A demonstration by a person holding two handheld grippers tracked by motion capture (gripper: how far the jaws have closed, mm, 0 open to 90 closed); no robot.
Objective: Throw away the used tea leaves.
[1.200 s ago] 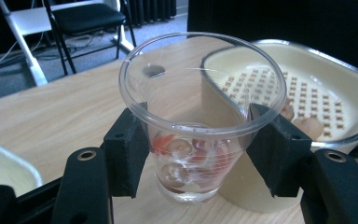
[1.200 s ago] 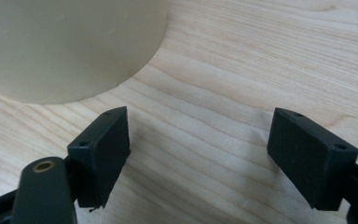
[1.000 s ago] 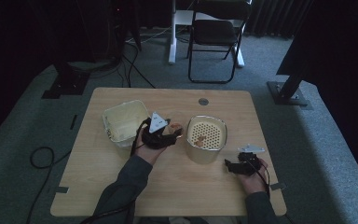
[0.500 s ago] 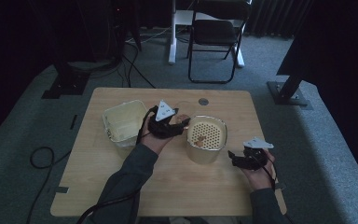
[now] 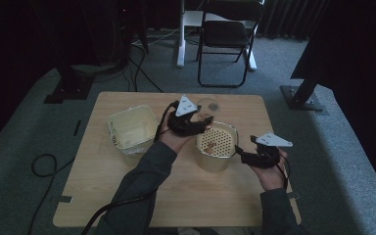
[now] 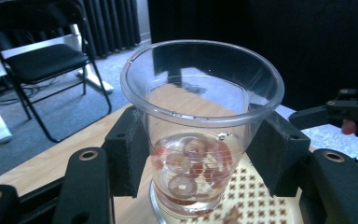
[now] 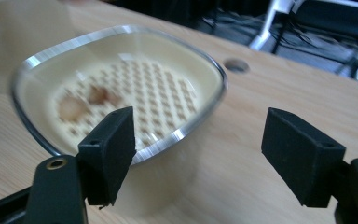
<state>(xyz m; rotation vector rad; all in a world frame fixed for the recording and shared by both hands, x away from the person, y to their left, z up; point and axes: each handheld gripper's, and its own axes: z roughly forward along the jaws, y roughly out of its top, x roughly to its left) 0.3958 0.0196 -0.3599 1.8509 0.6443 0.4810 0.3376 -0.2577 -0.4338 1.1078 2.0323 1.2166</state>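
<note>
left claw gripping cup, above strainer

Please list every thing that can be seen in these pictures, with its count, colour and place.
clear cup: one, transparent, cereal rings inside, held over the strainer
strainer container: one, cream with perforated insert, table centre
tub: one, cream, table left
table: one, light wood
folding chair: one, black, on the floor behind the table
left claw: one, black, shut on the cup
right claw: one, black, nothing between its jaws, which have just been closing, right of the strainer
</note>
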